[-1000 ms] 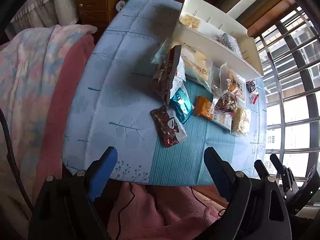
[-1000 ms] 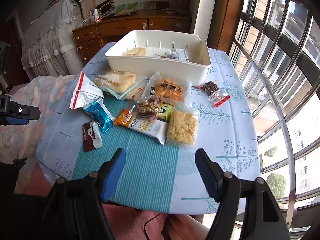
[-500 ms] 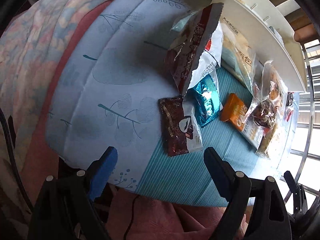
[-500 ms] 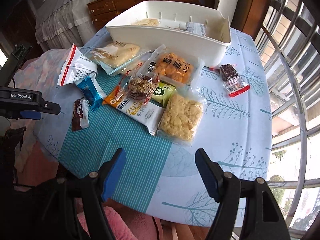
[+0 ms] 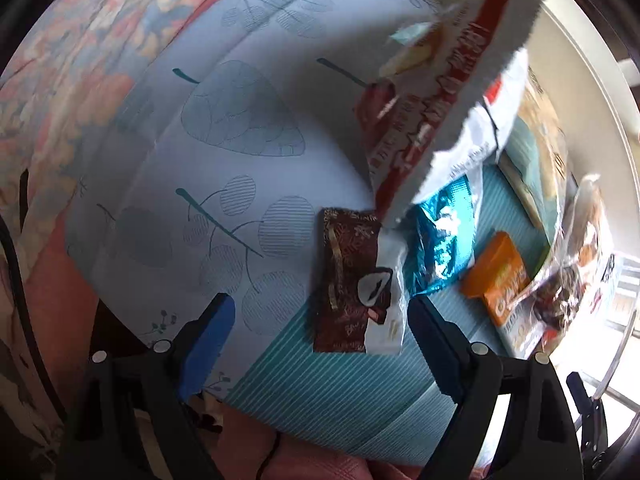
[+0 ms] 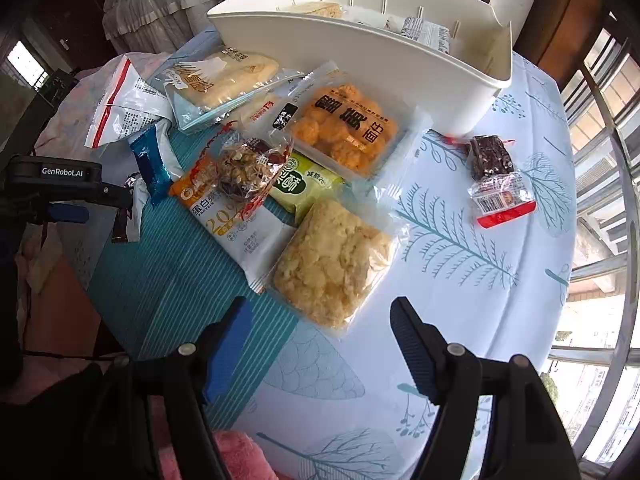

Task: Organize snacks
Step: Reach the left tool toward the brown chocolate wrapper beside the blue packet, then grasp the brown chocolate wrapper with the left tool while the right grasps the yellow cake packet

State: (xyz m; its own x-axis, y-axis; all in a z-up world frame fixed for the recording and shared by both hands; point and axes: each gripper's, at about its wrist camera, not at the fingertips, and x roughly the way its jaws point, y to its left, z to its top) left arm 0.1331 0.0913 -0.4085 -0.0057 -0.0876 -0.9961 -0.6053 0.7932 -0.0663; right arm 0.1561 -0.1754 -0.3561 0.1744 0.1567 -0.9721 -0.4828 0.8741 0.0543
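Both grippers had dropped closer to the table (image 6: 460, 240) than a second earlier, the snacks looming larger in each view. The left gripper (image 5: 320, 316) hung over a flat brown foil packet (image 5: 352, 280) lying at the edge of the teal striped mat (image 5: 340, 392), its long axis running away from the camera, one end toward the jaws; those stood wide and empty, the packet's near end level with the right fingertip. Beside it lay a crinkled blue foil pack (image 5: 440, 240), with a red-and-white bag (image 5: 440, 100) propped above, its print blurred and perhaps unreadable.

The right gripper (image 6: 320, 316), jaws likewise wide with nothing between them, hovered before a clear, squarish bag of pale crumbly pastry (image 6: 332, 264) on the leaf-printed cloth. Behind it sat a green pack (image 6: 304, 188), an orange-and-white bar (image 6: 240, 224) angled toward the left, a clear bag of nuts (image 6: 248, 168) and a tray of golden puffs (image 6: 344, 132). A dark bar in clear wrap (image 6: 496, 176) lay apart to the right. The white plastic bin (image 6: 400, 68) stood at the table's far side, a few packets already inside.
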